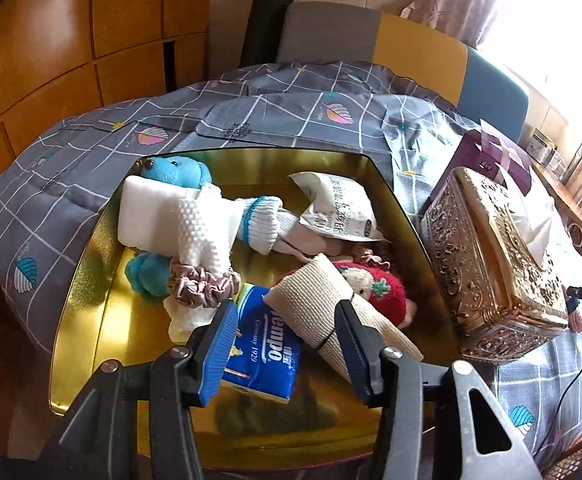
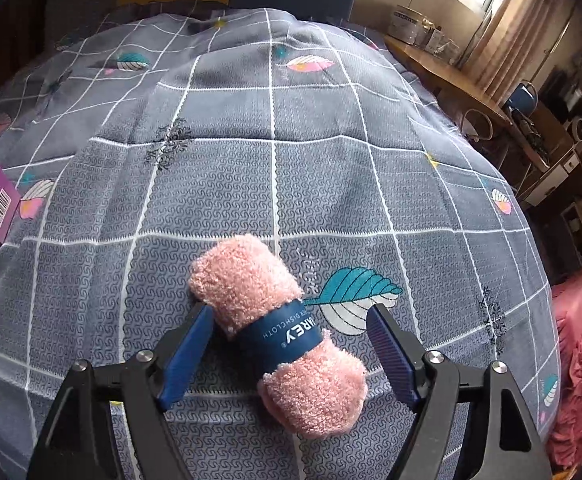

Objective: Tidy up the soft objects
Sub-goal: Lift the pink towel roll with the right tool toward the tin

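One soft item lies outside the gold tin (image 1: 91, 264): a rolled pink dishcloth (image 2: 279, 332) on the bed quilt (image 2: 331, 168); the right claw (image 2: 291, 356) straddles it, pads apart, not gripping; closing on its blue band looks next; the left claw (image 1: 287, 340) hovers parted, empty, over the tin's tissue pack (image 1: 263, 352).

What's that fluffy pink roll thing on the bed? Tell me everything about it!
The pink rolled dishcloth looks like soft, fuzzy fleece, rolled into a fat tube. A dark blue paper band with white letters wraps its middle and keeps it rolled. It lies on its side, slanted, on the grey checked bedspread with leaf pictures. The right gripper is open, with one blue finger on each side of the roll. The left-hand finger sits close against it; the other is clearly apart.
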### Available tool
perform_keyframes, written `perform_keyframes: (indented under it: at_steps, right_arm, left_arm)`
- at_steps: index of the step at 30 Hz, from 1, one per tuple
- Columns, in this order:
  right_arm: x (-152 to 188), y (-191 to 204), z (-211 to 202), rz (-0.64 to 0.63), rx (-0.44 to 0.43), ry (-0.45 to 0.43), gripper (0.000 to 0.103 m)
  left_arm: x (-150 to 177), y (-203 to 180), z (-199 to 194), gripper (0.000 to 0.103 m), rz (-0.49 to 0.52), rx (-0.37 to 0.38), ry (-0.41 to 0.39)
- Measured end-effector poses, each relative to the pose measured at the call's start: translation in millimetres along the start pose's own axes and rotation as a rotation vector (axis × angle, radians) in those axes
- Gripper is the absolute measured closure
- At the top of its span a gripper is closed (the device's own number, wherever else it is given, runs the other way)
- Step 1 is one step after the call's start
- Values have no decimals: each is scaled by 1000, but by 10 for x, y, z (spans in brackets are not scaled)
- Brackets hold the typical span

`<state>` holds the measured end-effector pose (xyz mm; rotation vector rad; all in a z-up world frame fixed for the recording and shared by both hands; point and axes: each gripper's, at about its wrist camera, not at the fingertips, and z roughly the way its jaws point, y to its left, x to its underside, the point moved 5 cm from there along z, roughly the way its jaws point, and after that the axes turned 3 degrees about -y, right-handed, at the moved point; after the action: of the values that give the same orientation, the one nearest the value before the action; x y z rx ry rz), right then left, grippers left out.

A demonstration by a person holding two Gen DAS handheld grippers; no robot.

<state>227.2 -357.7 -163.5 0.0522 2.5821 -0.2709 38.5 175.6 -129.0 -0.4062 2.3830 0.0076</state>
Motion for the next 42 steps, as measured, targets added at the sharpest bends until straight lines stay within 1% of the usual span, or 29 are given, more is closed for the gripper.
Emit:
perform_keyframes:
  at_steps: [2, 4, 5, 7, 8, 10, 13, 16, 20, 24, 26, 30, 35, 39, 42]
  right_arm:
    - [2, 45, 6, -9, -29, 16, 25]
    - [52, 91, 45, -21, -45, 51, 26]
    - [92, 115, 57, -32, -42, 67, 30]
    - [183, 130, 94, -54, -21, 97, 53]
    - [222, 120, 81, -61, -5, 90, 61]
    - [257, 105, 48, -53, -7, 73, 64]
    - [274, 76, 10, -25, 2, 64, 66]
    - [210, 52, -37, 22, -4, 68, 66]
    - [23, 131, -154, 59, -48, 60, 66]
    - [-251, 353, -339, 73, -122, 28, 66]
    - [-424, 495, -478, 67, -153, -5, 66]
    - [-753, 815, -858, 61, -234, -101, 66]
    - [-1066, 1404, -1377, -35, -334, -216, 66]
    - [-1097, 1941, -1695, -133, -417, -262, 66]
    - [-999, 2337, -1879, -213, -500, -275, 66]
  left_arm:
    - [4, -7, -8, 52, -2, 9, 1]
    - [10, -16, -14, 52, 0, 13, 3]
    - [12, -20, -20, 52, 1, 15, 3]
    - [17, -37, -37, 52, 5, 22, 1]
    - [17, -45, -43, 52, 9, 23, -2]
    - [18, -58, -62, 52, 14, 21, -8]
    - [6, -77, -86, 52, 21, 25, -12]
    - [12, -91, -107, 52, 31, 31, -11]
    - [31, -110, -116, 52, 35, 40, -8]
    - [45, -130, -128, 52, 41, 51, -10]
    - [48, -137, -138, 52, 45, 56, -13]
    - [54, -126, -143, 52, 43, 61, -13]
    - [57, -96, -144, 52, 36, 62, -14]
    - [67, -63, -141, 52, 30, 65, -12]
    - [66, -26, -143, 52, 23, 63, -15]
